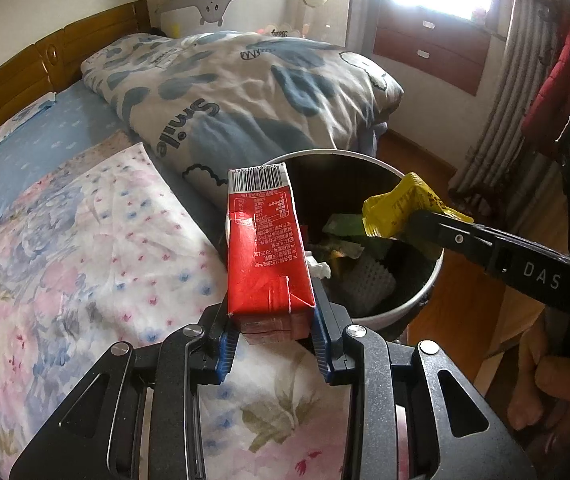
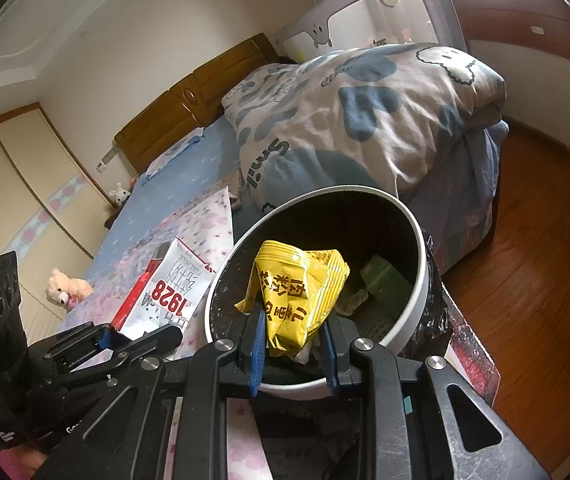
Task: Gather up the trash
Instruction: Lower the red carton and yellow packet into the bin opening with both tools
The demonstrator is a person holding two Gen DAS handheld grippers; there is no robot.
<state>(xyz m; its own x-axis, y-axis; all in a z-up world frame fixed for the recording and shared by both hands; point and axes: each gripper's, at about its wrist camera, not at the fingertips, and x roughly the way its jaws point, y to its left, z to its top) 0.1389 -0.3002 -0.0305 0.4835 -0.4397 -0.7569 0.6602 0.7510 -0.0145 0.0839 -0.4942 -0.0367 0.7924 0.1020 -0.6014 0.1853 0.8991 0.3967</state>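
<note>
**Two claws bring trash to the bin beside the bed**

Left wrist view: the left claw [image 1: 273, 336] pinches a red carton [image 1: 265, 248] by its lower end. The carton stands upright, at the bin's [image 1: 417, 304] near rim and over the edge of the bed [image 1: 85, 240]. The right claw [image 1: 417, 224] reaches in from the right, pinching a yellow wrapper [image 1: 401, 208] above the bin's open mouth. Crumpled scraps already lie inside.

Right wrist view: the right claw [image 2: 293, 344] grips the wrapper [image 2: 297, 292] by its lower part, over the bin [image 2: 421, 248]. To the left, the left claw [image 2: 113, 340] holds the carton [image 2: 165, 292] just beside the rim.

The carton looks light and stiff, probably empty, so a squeeze across its flat sides suits it. The wrapper looks thin, crinkly and slippery; a bunched fold is likely safest to grip.
</note>
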